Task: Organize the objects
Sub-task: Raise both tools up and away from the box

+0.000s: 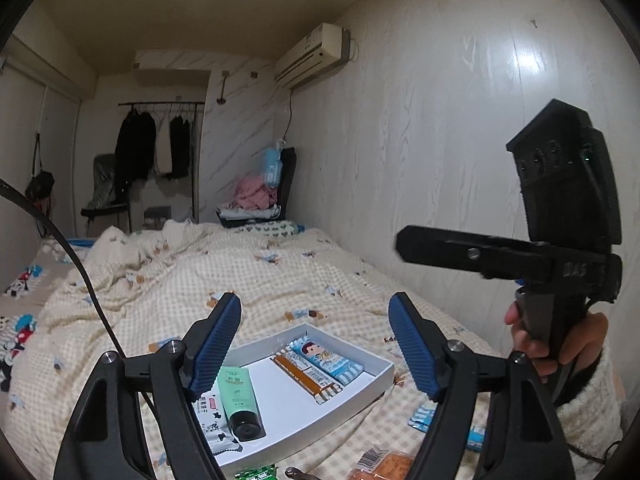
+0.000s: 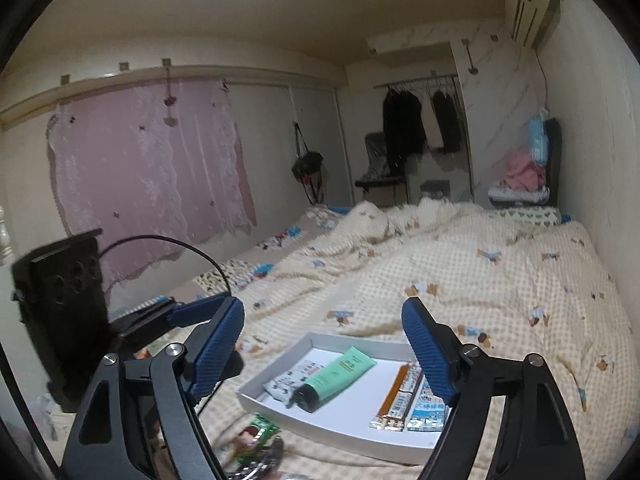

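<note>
A shallow white box [image 1: 376,360] lies on the bed. In it are a green tube with a black cap [image 1: 239,400], a white cow-print packet [image 1: 212,420], an orange snack bar [image 1: 306,378] and a blue snack bar [image 1: 328,362]. My left gripper [image 1: 316,344] is open and empty above the box. My right gripper [image 2: 324,348] is open and empty above the same box [image 2: 280,368], where the tube [image 2: 340,374] and bars [image 2: 400,396] show. The right gripper's body [image 1: 560,240] is at the right of the left wrist view.
Loose packets lie on the checked quilt [image 1: 280,272] near the box: a blue one [image 1: 424,418], an orange one [image 1: 384,464] and a green one [image 2: 260,432]. A wall [image 1: 460,140] runs along the bed's right side. A chair with clothes [image 1: 264,196] stands at the far end.
</note>
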